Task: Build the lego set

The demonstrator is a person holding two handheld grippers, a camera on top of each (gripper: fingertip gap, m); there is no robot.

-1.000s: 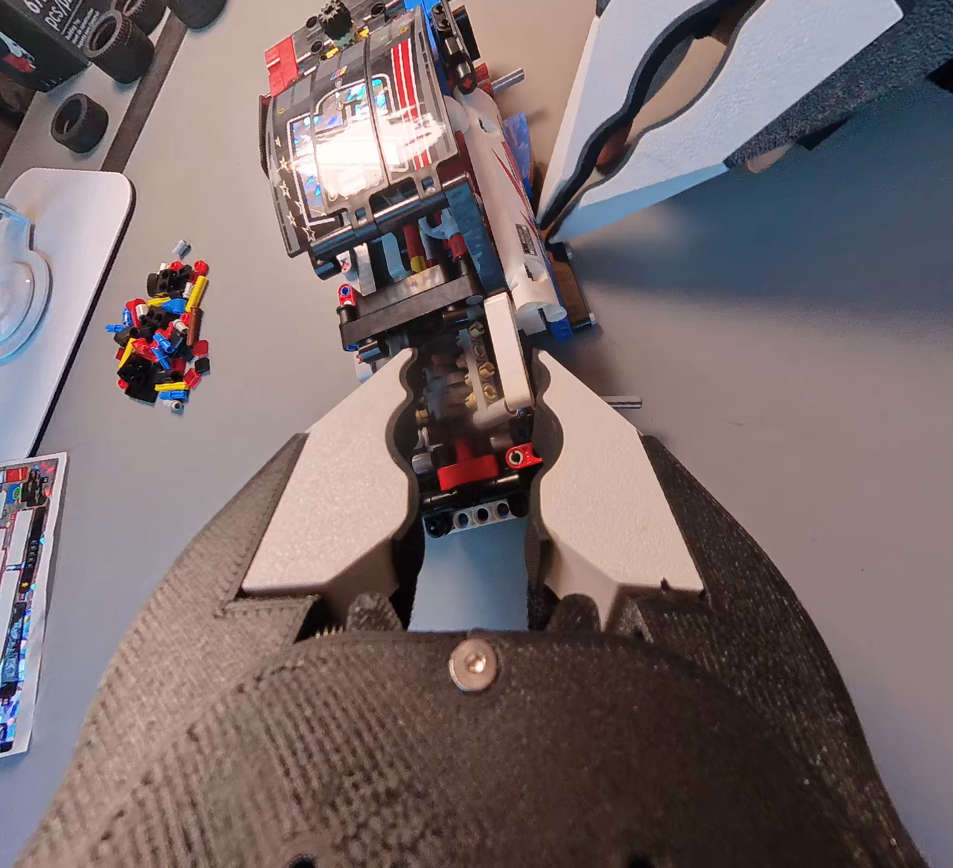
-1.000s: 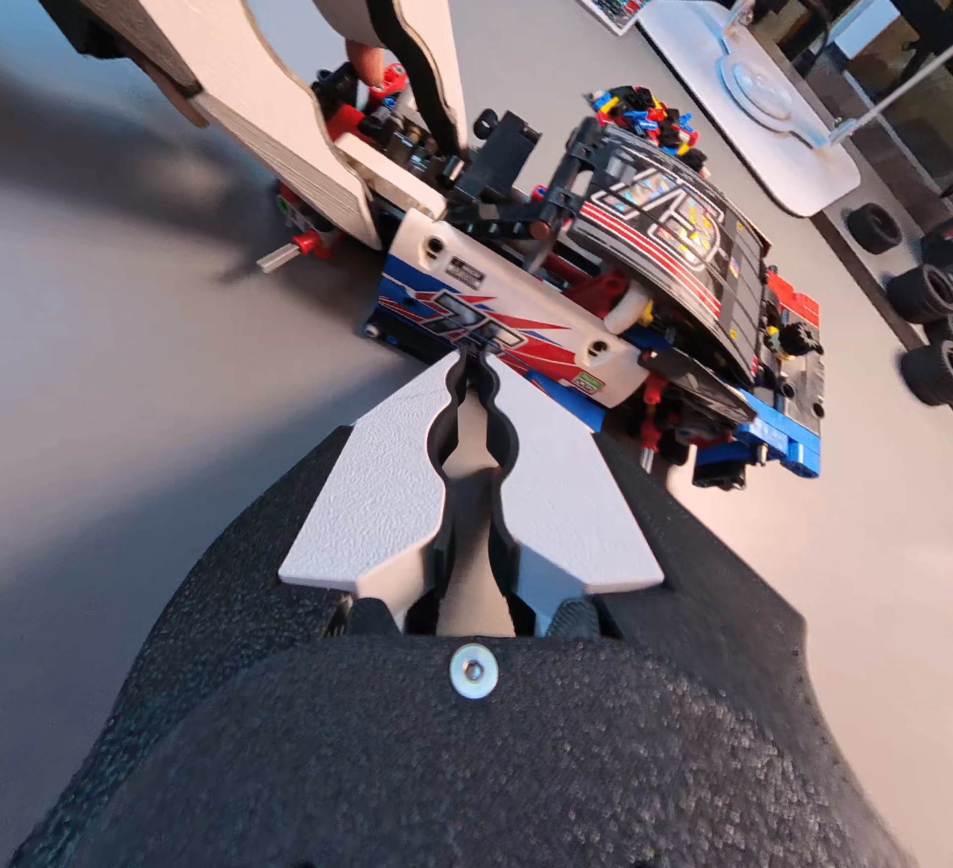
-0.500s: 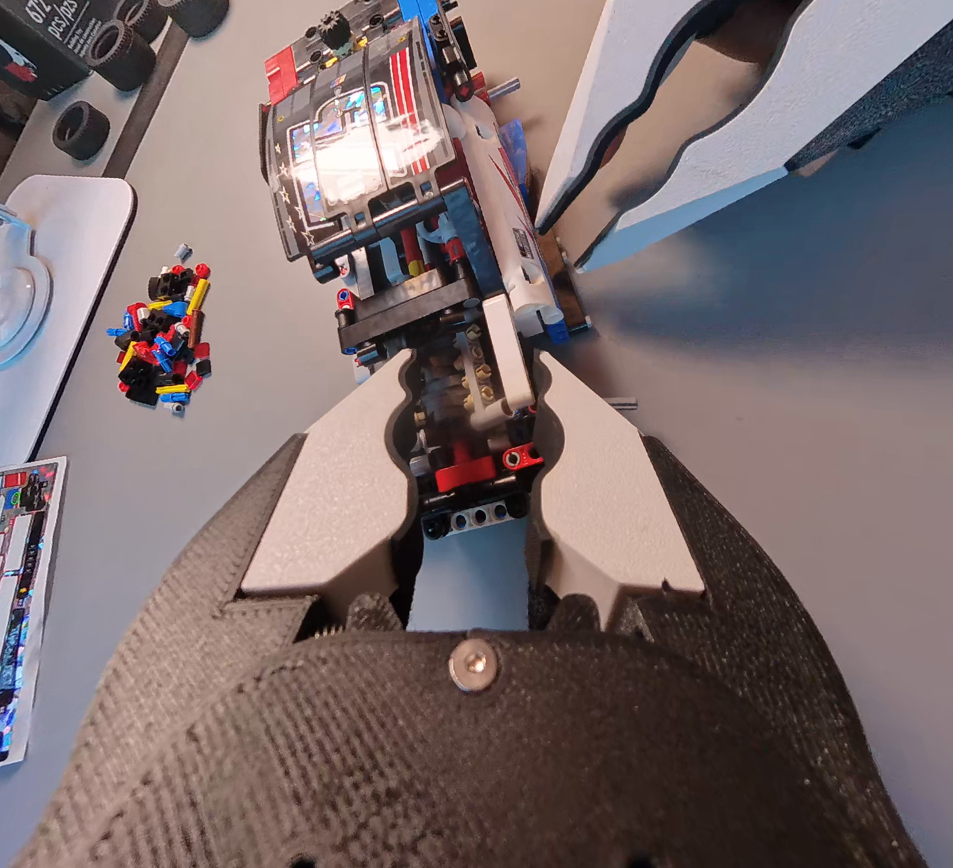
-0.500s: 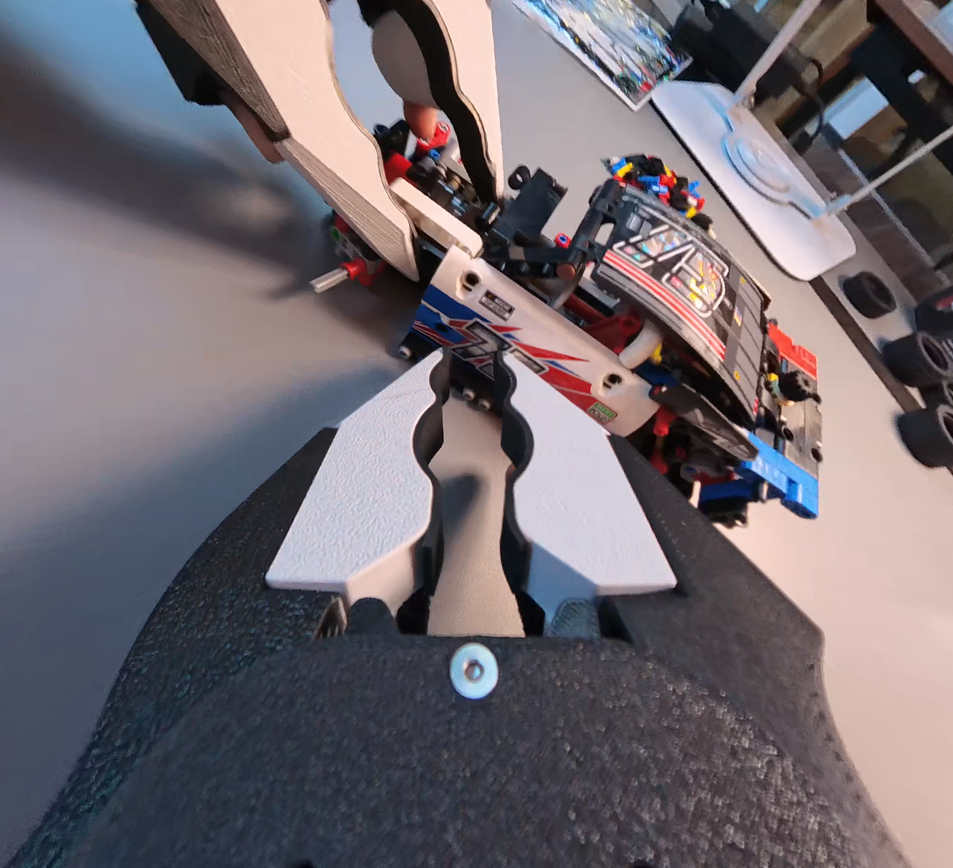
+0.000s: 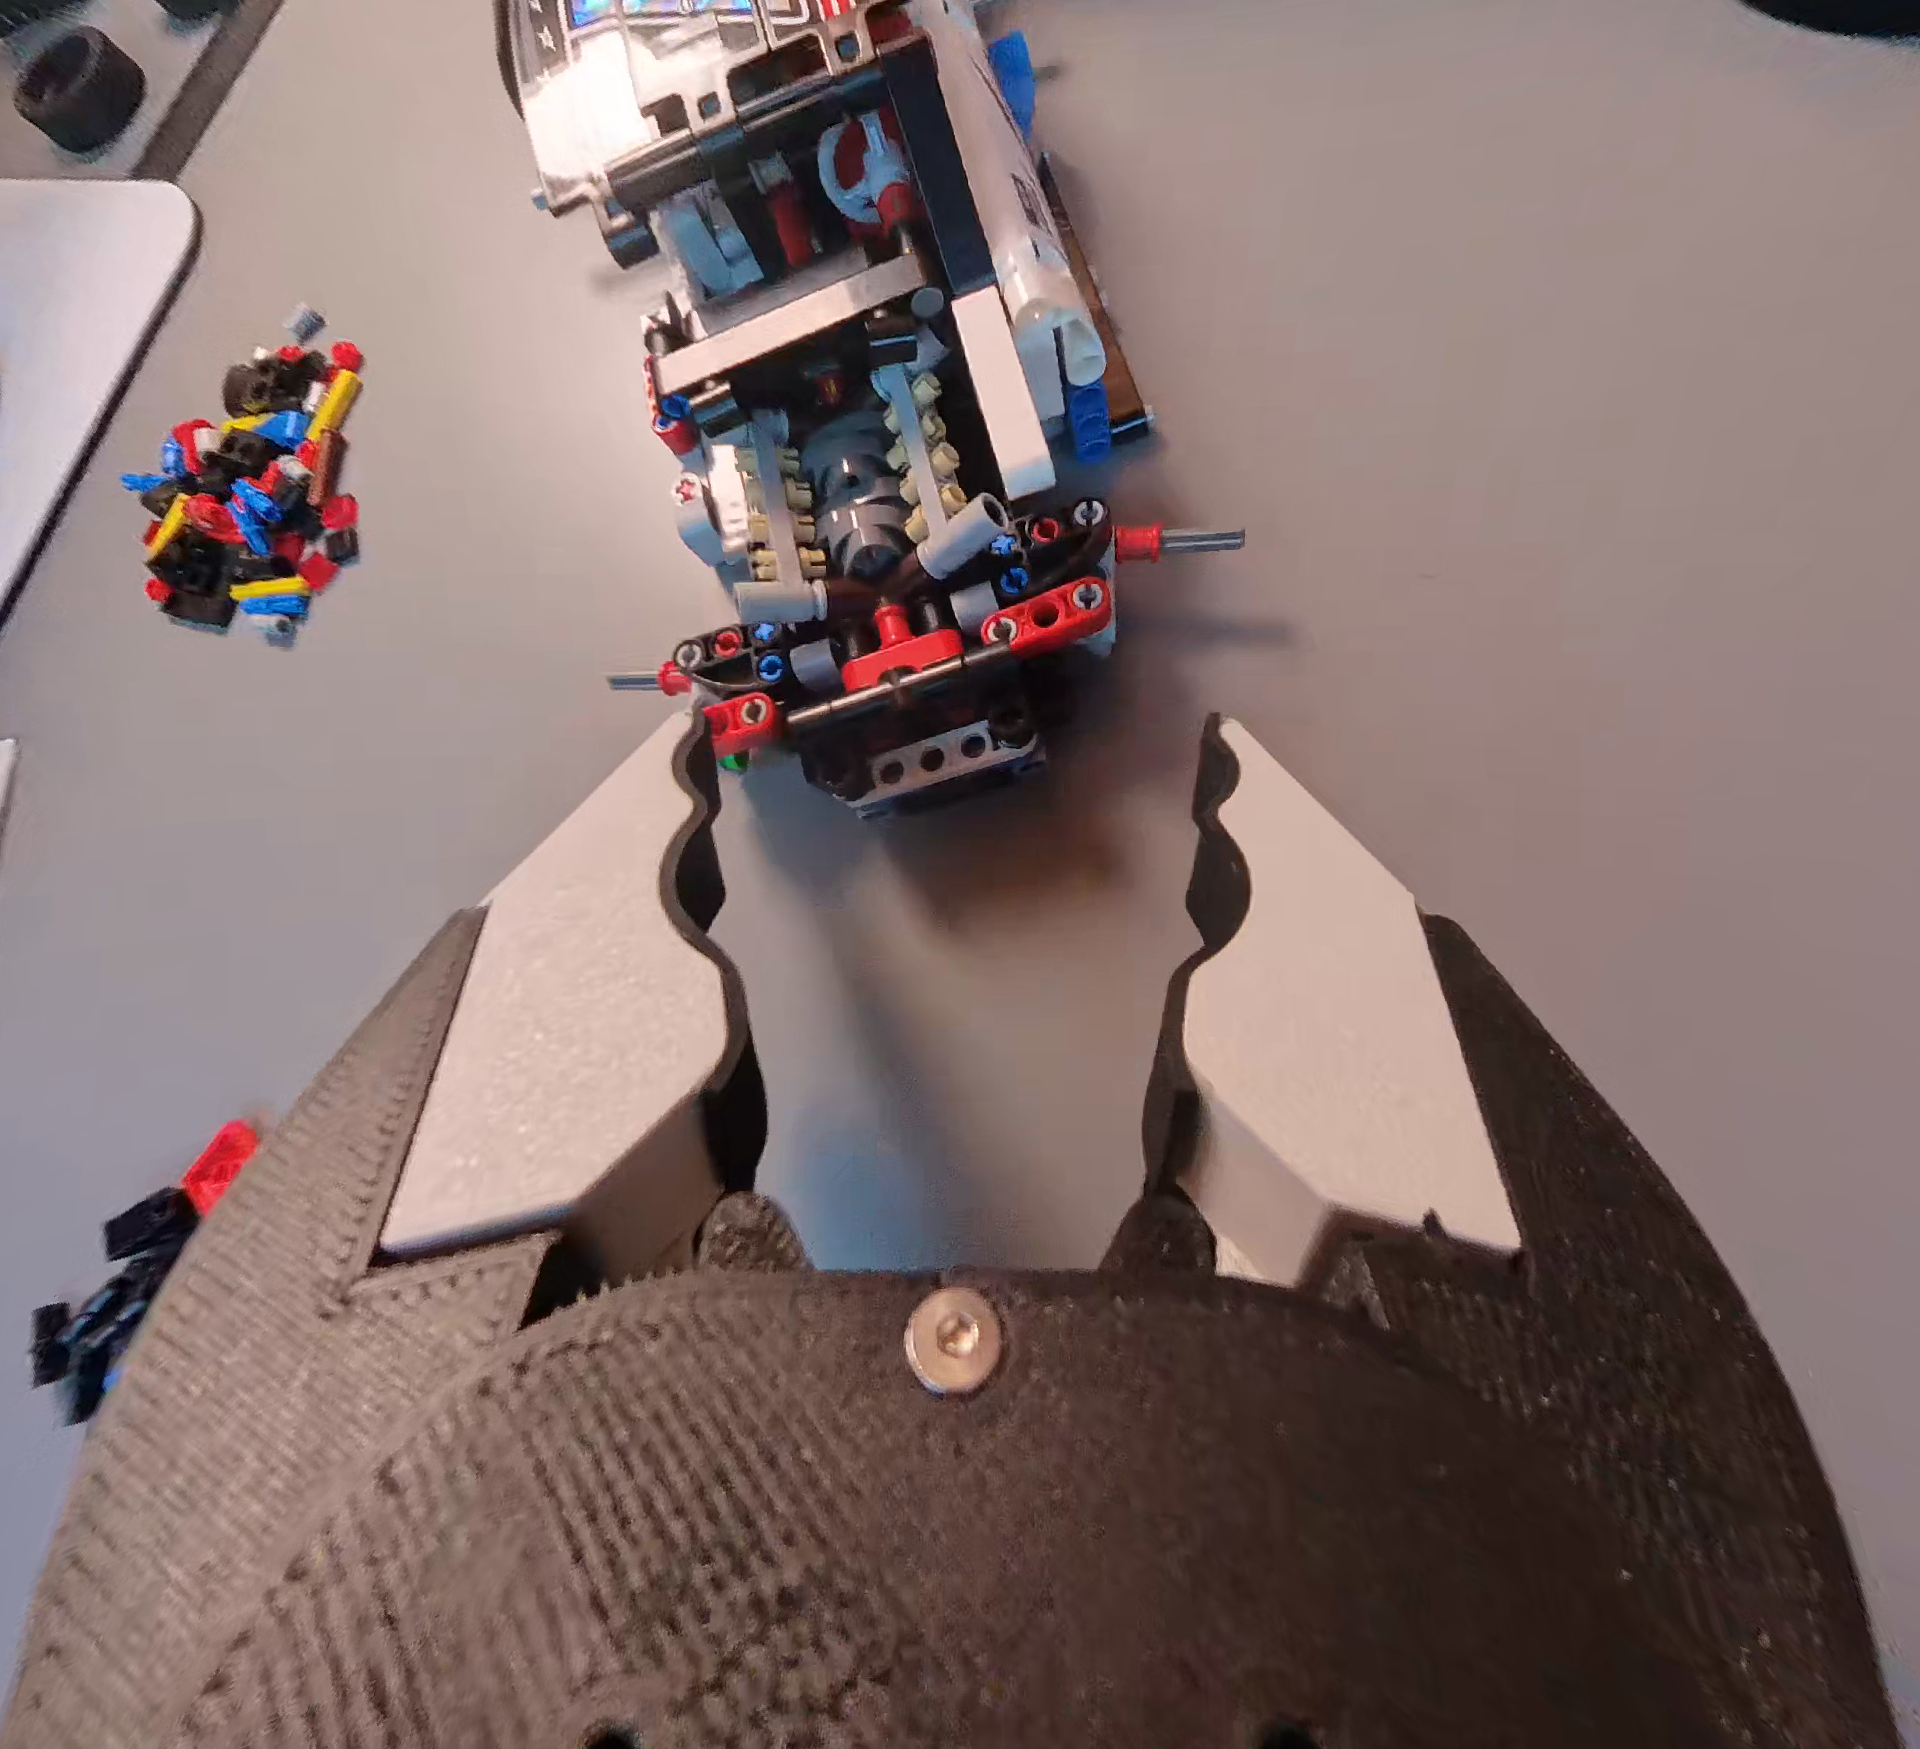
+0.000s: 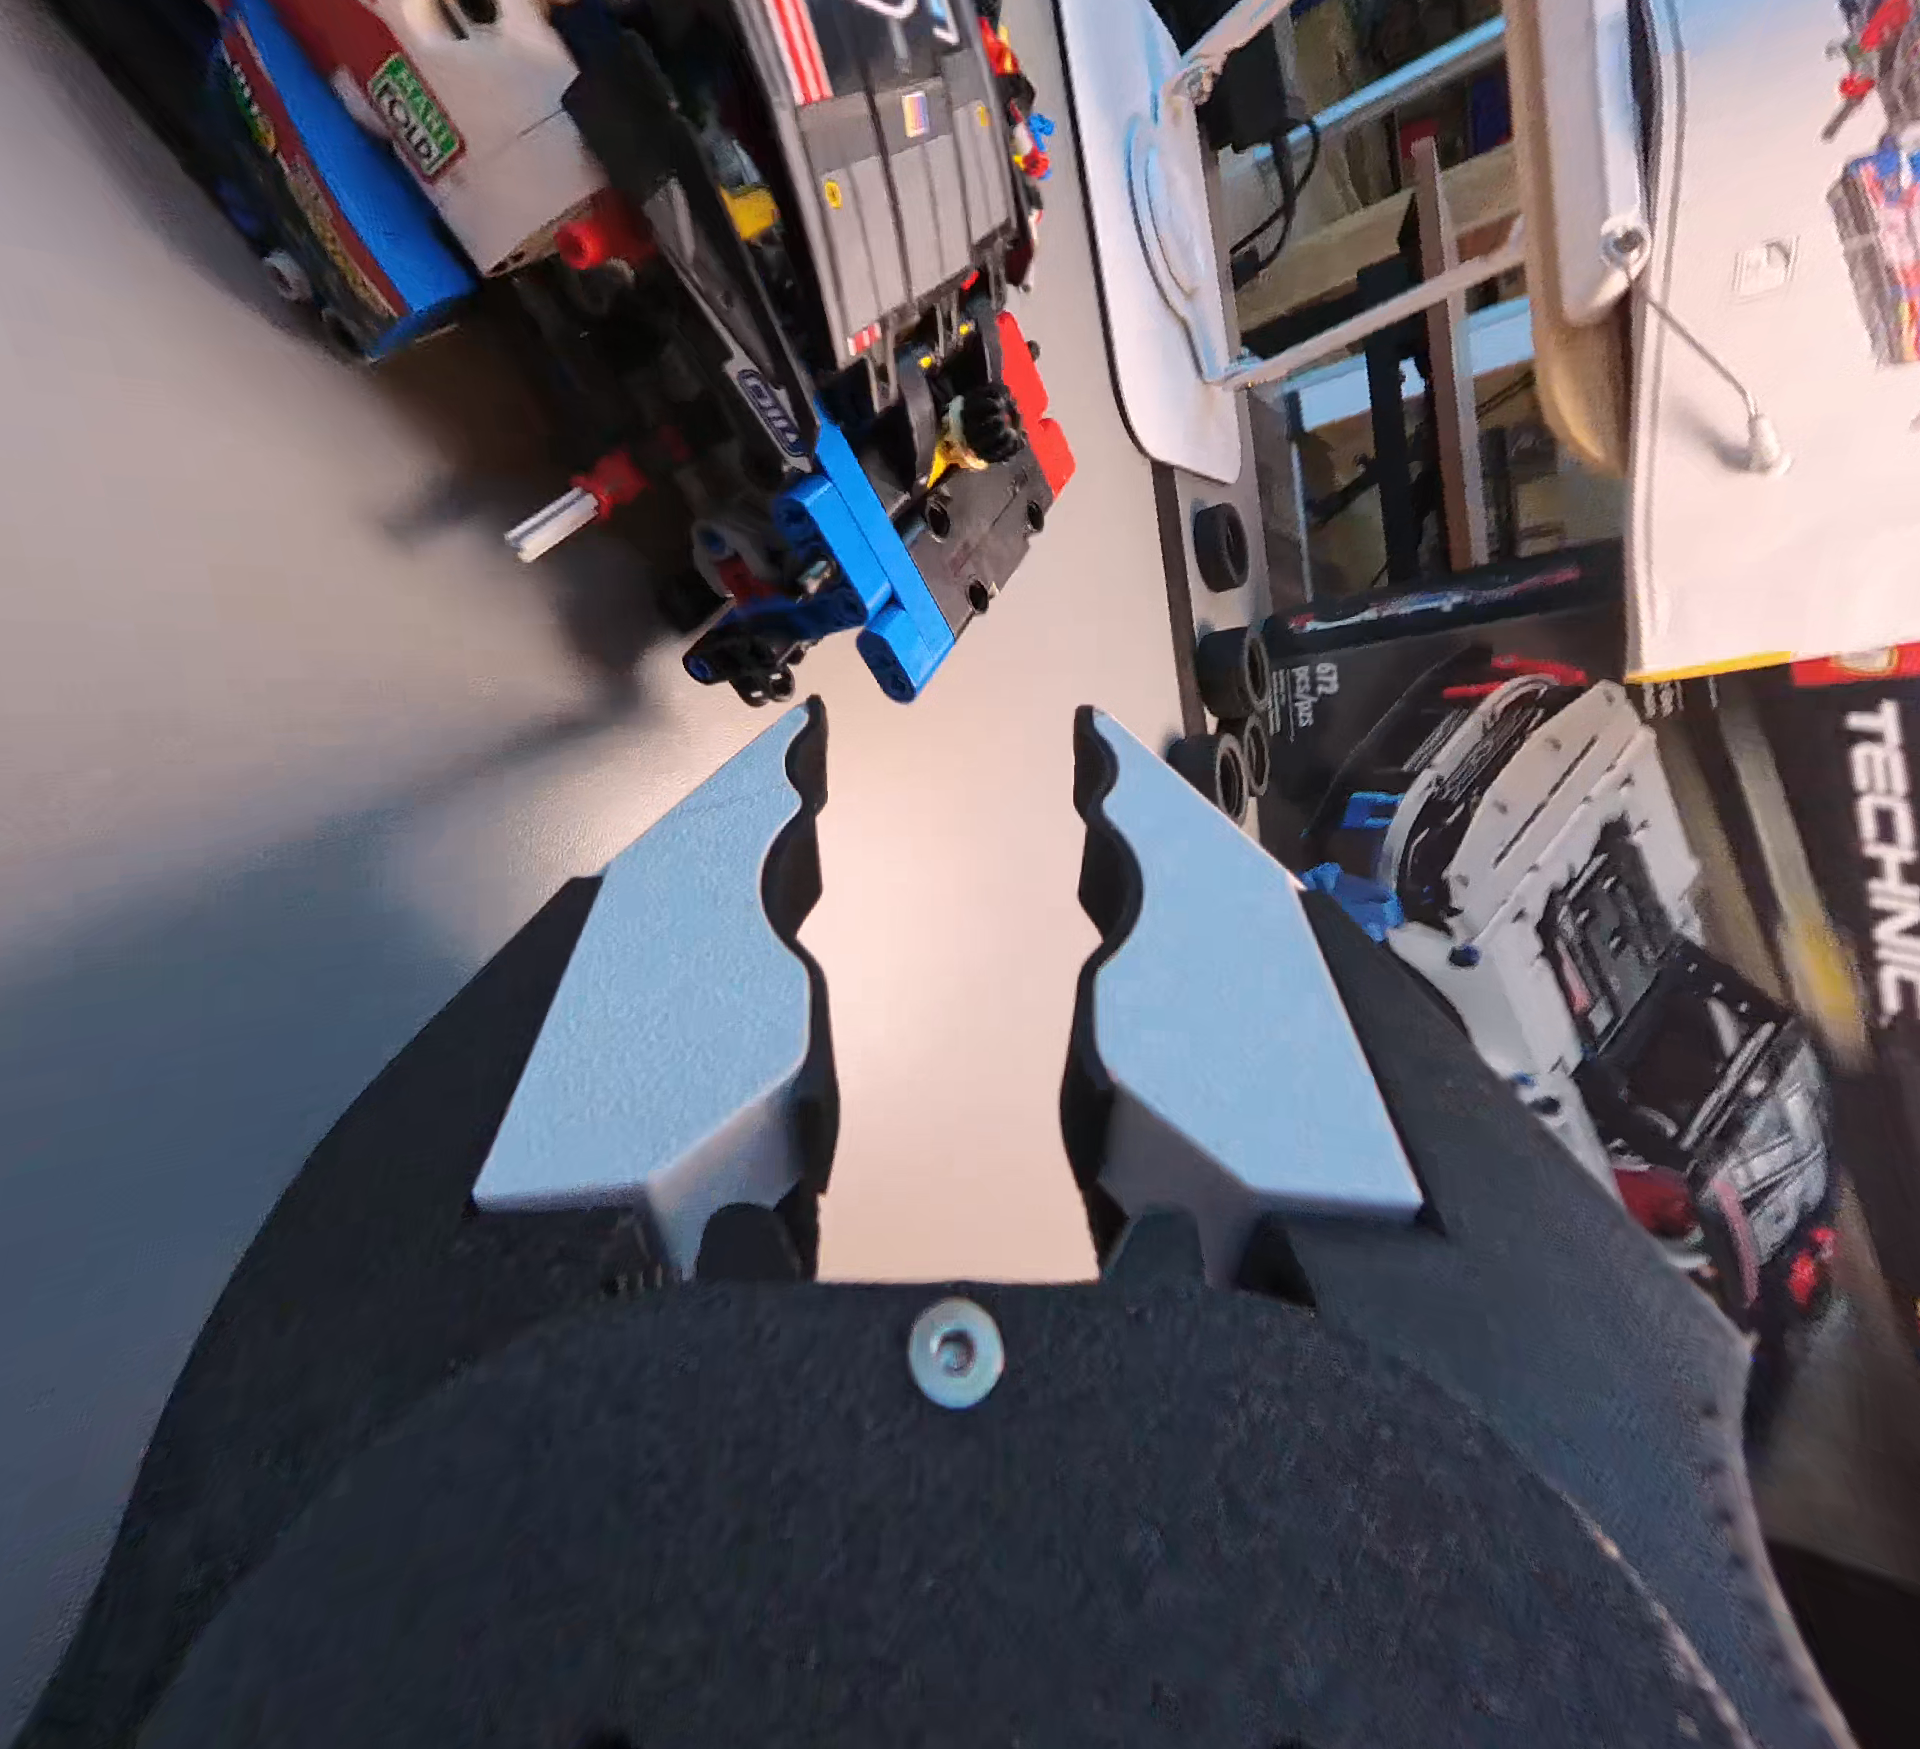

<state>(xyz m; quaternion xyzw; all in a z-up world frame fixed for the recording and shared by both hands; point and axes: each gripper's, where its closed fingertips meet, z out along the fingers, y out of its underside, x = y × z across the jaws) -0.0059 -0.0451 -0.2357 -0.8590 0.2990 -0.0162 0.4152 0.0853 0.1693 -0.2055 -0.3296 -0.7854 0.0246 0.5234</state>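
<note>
The half-built red, white, blue and black plastic brick race car [image 5: 831, 328] rests on the grey matte tabletop [image 5: 1507, 556], free of both tools, probably so it sits steady while the next part is fetched. The left grey-fingered gripper [image 5: 951, 754] gapes just short of the car's exposed engine end, gripping nothing. The right gripper [image 6: 948, 733], likewise spread and empty, sits off the blue front end, while the heap of small loose coloured pieces [image 5: 249, 484] and black rubber tyres [image 5: 78, 89] wait well aside, within reach.
</note>
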